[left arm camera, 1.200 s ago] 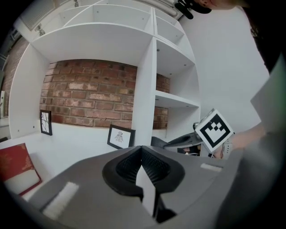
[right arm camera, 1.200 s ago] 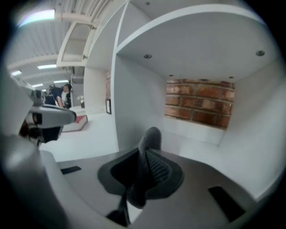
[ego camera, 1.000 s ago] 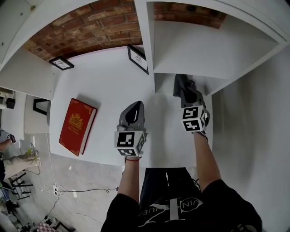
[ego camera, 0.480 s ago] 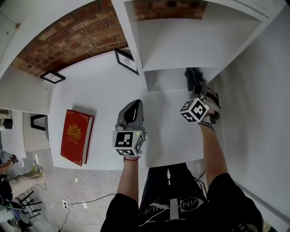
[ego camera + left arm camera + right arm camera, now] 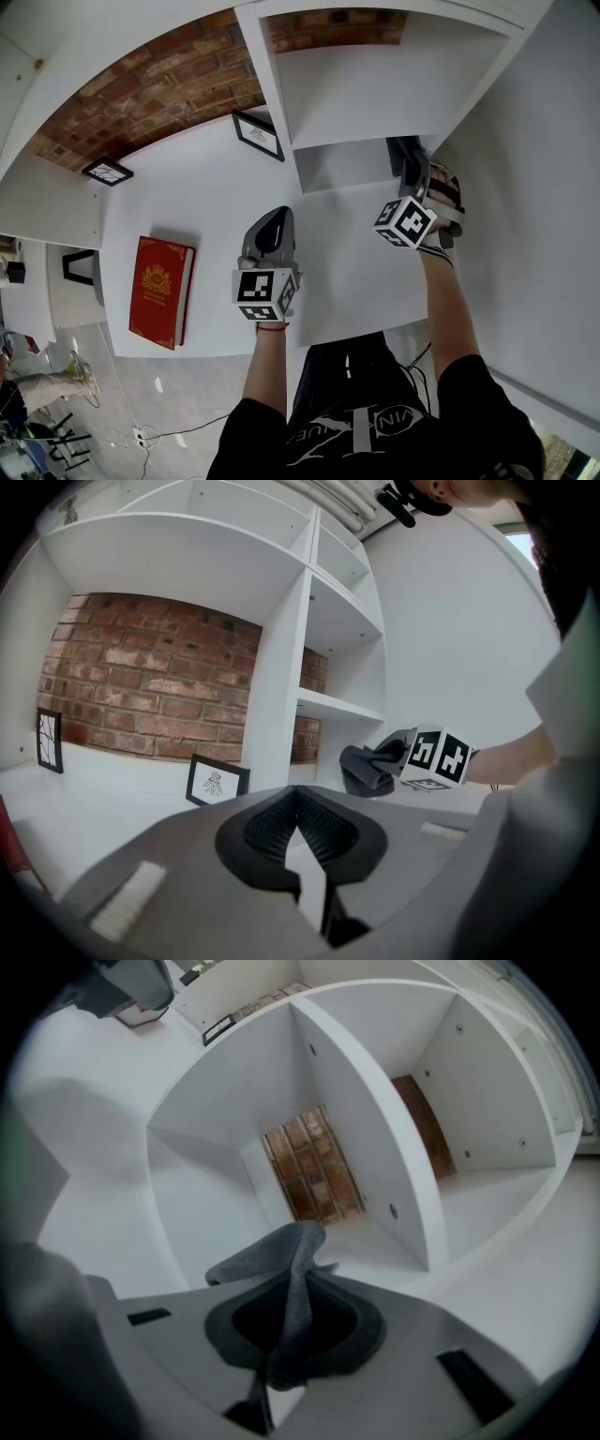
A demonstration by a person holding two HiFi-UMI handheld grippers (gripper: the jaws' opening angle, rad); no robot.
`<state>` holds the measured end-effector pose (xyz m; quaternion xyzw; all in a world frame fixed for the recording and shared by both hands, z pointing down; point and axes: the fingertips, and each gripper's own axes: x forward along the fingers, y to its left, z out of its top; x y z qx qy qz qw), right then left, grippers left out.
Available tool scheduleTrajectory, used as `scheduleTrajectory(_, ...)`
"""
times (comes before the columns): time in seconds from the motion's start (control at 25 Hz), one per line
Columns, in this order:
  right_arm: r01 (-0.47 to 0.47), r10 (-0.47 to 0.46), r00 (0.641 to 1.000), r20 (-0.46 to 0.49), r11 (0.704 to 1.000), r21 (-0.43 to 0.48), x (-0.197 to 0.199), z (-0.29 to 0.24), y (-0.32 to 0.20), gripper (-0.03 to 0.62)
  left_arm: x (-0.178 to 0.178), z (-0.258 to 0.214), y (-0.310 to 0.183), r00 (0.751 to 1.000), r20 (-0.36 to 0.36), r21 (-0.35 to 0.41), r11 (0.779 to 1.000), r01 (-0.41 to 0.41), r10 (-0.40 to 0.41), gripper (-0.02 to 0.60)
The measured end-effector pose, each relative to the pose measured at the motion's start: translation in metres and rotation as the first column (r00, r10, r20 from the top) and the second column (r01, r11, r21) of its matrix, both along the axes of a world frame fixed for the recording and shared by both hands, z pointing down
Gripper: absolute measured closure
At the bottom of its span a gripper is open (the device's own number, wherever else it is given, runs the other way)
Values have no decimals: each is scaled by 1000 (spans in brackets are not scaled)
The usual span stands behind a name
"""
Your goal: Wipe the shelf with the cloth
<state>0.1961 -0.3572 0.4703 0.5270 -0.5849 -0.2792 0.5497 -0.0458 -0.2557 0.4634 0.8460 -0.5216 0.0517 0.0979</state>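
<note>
A dark grey cloth [image 5: 405, 155] is bunched in my right gripper [image 5: 411, 171], which is shut on it at the right side of the low white shelf compartment [image 5: 337, 171]. In the right gripper view the cloth [image 5: 281, 1265] rises in a fold from between the pads and hangs over the shelf floor [image 5: 375, 1241]. My left gripper [image 5: 275, 220] rests on the white tabletop [image 5: 197, 211] in front of the shelf, jaws shut with nothing in them. The left gripper view shows the cloth [image 5: 366, 769] and the right gripper's marker cube [image 5: 439, 757] at the shelf opening.
A red book [image 5: 161, 291] lies at the tabletop's left. A framed picture [image 5: 258, 134] leans against the brick wall [image 5: 159, 84] beside the shelf's upright panel; another frame [image 5: 105, 172] stands further left. The white wall [image 5: 525, 187] closes off the right side.
My right gripper has carried the cloth to the right, along the shelf compartment toward the side wall. The left gripper has stayed on the tabletop.
</note>
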Motion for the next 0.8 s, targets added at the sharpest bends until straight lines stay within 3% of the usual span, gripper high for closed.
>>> scheduleTrajectory(0.32,30,-26,998,-49,996,82,1,-53,4,551,4,-24,-2,1000,-24,34,999,-10,11,571)
scheduleTrajectory(0.56,41,-34,998,-60,991,125,1,-59,3,551,9,-25,-3,999,-29,28,999,-17,17,571)
scheduleTrajectory(0.8,27,-27,1000,-12,1000,2,0,-3,3,551,-1,-17,-1,1000,-7,5,1000,-7,7,571)
